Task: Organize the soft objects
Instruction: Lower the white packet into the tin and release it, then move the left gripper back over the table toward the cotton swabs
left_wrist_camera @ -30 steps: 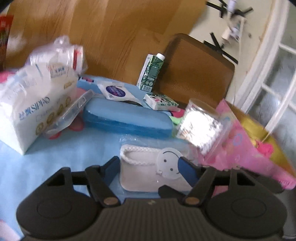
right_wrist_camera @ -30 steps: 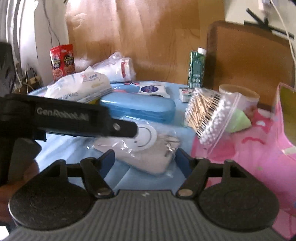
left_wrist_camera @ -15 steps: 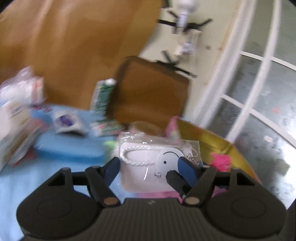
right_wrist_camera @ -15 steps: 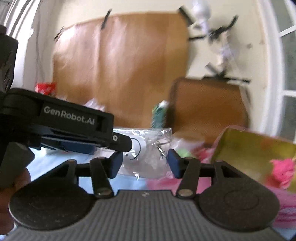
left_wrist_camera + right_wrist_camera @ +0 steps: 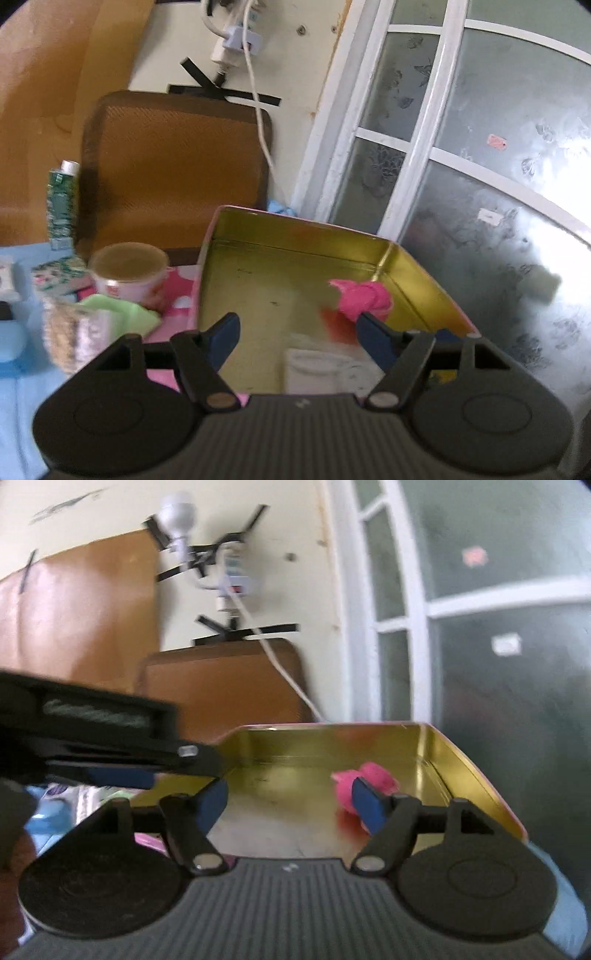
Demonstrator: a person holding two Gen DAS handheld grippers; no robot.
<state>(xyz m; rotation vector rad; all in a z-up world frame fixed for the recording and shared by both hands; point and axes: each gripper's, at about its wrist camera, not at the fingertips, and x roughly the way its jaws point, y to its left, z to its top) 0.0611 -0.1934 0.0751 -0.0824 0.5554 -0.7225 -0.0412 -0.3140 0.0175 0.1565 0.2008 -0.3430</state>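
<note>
Both claws, left [image 5: 297, 332] and right [image 5: 290, 799], hang wide and empty over the gold tin [image 5: 295, 236], where a white pouch [image 5: 321, 373] and pink cloth [image 5: 364, 299] lie; a green cloth [image 5: 118, 312] waits on the counter.

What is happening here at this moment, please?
A person with two handheld grippers is sorting soft things into a gold-lined tin box. The left gripper is open above the box, and a white pouch, blurred, lies inside just below it. A pink soft item already sits in the box. The right gripper is also open and holds nothing. A cup and a green cloth wait beside the box.
</note>
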